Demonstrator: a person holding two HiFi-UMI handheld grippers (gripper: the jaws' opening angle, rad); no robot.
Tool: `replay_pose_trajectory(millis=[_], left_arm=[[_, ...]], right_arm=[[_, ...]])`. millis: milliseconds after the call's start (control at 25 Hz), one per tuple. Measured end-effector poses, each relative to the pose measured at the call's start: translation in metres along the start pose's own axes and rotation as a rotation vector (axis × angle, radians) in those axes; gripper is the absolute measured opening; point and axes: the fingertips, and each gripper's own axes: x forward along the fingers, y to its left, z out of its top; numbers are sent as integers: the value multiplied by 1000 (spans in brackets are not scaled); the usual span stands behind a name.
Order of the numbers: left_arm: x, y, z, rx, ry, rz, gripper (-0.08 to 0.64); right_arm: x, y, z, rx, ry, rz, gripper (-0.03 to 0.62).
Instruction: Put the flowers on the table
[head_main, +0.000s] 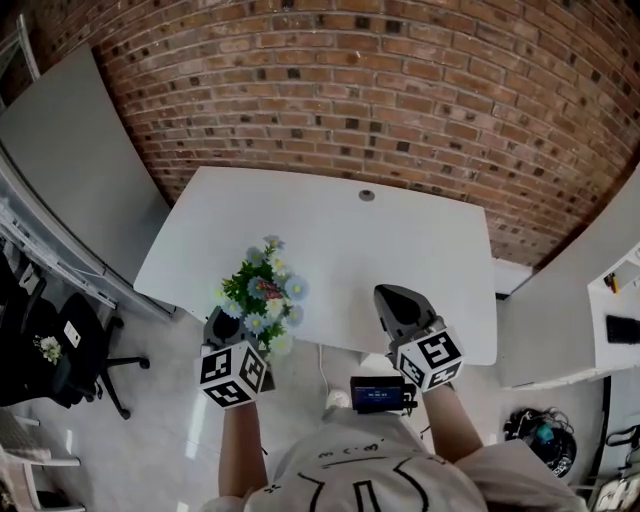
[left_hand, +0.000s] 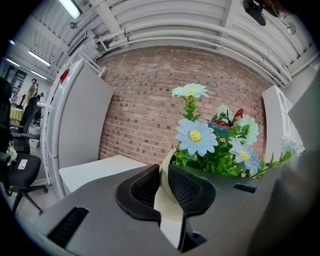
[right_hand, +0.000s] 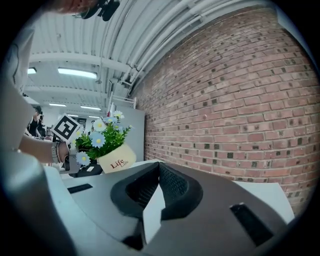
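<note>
1. Firstly, trust the grip. The left claw (left_hand: 162, 169) is clenched on the cream rim of the flower pot (right_hand: 116, 159), pinching the wall between its pads. The flowers (left_hand: 210, 142) rise just beyond the claw tips, to their right.
2. The white surface (head_main: 400, 250) lies ahead of and below that claw, and the pot is near its close edge. I cannot tell whether the base touches it.
3. Carry the pot forward, well inside the edge, before lowering.
4. Hold it upright, since a one-sided rim pinch probably lets it swing.
5. Release only once the base sits flat.
6. The right claw (right_hand: 159, 167) is clenched on nothing, well apart from the pot. It could steady the far wall.
</note>
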Motion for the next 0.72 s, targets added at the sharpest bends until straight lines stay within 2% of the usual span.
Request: replay_pose_trajectory(millis=[320,720], left_arm=[[79,-4,4,-5,28,-37,61],[134,-1,-7,11,83,-106,61]], right_arm=[[45,-47,-2,6,13,-35,17],[74,-73,-17,41,50,-117,17]])
